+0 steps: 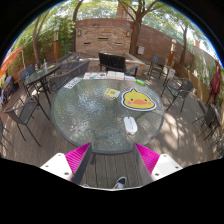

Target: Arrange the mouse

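Observation:
A white mouse (131, 125) lies on the round glass table (85, 115), on its near right part, just in front of a yellow duck-shaped mouse pad (139, 99). My gripper (113, 158) is held well back from the table, above a wooden deck. Its two pink-padded fingers (78, 158) stand wide apart with nothing between them. The mouse is beyond the fingers, a little to the right.
Metal chairs (25, 105) stand around the table on the left, the right (180, 92) and at the back. A small card (111, 92) and papers (100, 75) lie on the table. A shoe (120, 183) shows on the deck below the fingers. A brick wall and trees stand behind.

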The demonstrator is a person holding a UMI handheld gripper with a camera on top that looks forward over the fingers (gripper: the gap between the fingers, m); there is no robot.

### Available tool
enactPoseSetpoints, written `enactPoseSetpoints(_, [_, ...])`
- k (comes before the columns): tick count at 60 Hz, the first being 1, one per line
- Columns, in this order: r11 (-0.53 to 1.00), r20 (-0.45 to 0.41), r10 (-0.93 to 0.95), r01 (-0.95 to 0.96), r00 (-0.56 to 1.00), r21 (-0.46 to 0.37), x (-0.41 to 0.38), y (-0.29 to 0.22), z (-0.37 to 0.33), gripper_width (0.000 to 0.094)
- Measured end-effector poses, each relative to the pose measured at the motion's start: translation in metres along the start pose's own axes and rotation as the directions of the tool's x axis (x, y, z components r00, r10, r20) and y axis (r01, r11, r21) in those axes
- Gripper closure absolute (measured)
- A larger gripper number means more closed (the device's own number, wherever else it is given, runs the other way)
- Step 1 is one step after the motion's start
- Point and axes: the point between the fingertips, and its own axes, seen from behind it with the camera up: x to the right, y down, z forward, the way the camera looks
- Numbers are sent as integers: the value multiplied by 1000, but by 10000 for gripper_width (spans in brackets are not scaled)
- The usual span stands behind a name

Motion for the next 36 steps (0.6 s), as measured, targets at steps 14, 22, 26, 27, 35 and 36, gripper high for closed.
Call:
enactPoseSetpoints(14, [993,-20,-81,82,997,85,58,-6,121,75])
enactPoseSetpoints(22, [993,5,-68,67,998,94,77,-15,186,78])
enactPoseSetpoints(26, [995,18,-63,61,998,84,86,-15,212,94])
enactPoseSetpoints(27, [995,18,-59,57,998,81,85,-17,216,100])
enactPoseSetpoints(35, [997,118,-3,-5,993,72,78,-20,234,214])
enactPoseSetpoints(36, [997,120,0,-9,993,78,79,-22,234,233])
